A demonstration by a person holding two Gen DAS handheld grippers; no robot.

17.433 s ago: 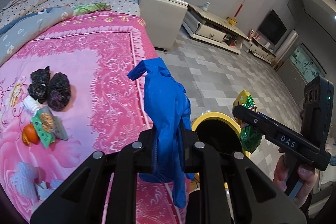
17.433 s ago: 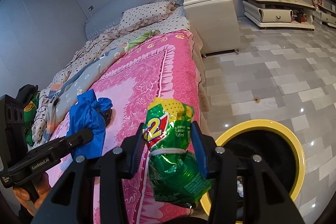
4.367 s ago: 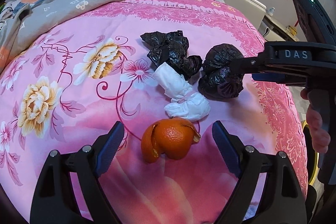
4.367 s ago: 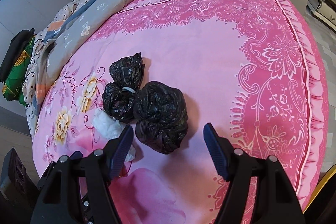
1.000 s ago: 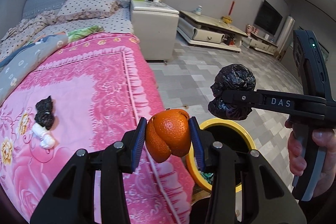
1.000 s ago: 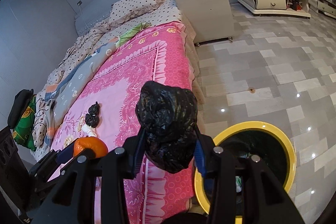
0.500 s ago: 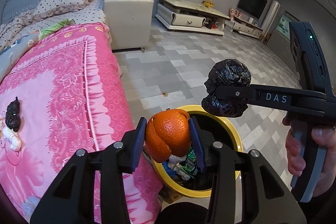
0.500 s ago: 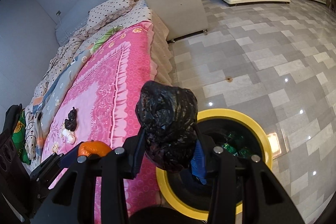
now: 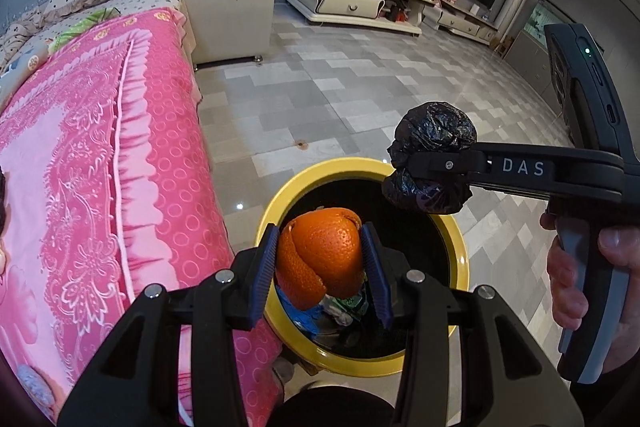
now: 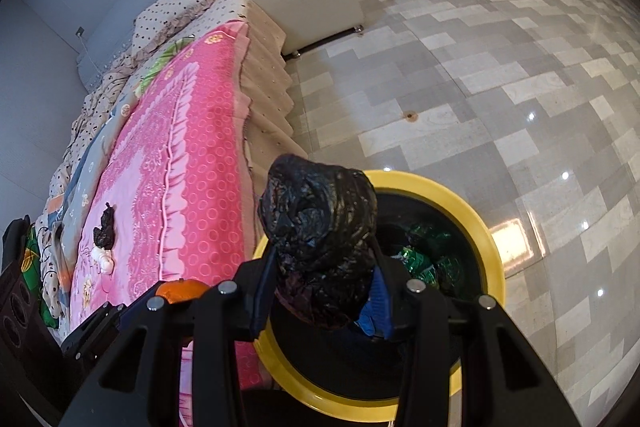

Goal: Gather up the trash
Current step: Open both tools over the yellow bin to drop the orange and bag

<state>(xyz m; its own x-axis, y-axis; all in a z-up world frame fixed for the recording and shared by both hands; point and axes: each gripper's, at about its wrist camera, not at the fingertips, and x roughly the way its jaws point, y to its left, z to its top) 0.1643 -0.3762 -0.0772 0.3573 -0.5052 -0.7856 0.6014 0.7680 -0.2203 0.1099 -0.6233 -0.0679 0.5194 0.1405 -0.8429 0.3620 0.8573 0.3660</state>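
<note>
Peel (image 9: 320,251), orange: clamped in left gripper (image 9: 322,267), over bin (image 9: 276,203) mouth. Bag (image 10: 318,239), black, knotted: clamped in right gripper (image 10: 324,283), over bin rim beside bed (image 10: 180,163) edge.

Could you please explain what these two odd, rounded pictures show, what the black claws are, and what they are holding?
No robot here: a person holds a handheld two-finger gripper in each hand, with a fisheye camera looking along its fingers. In the left camera's picture, the left gripper clamps an orange peel above a yellow-rimmed trash bin. In the right camera's, the right gripper clamps a crumpled black plastic bag over that bin. A smaller black bag and white tissue lie on the pink bedspread.
</note>
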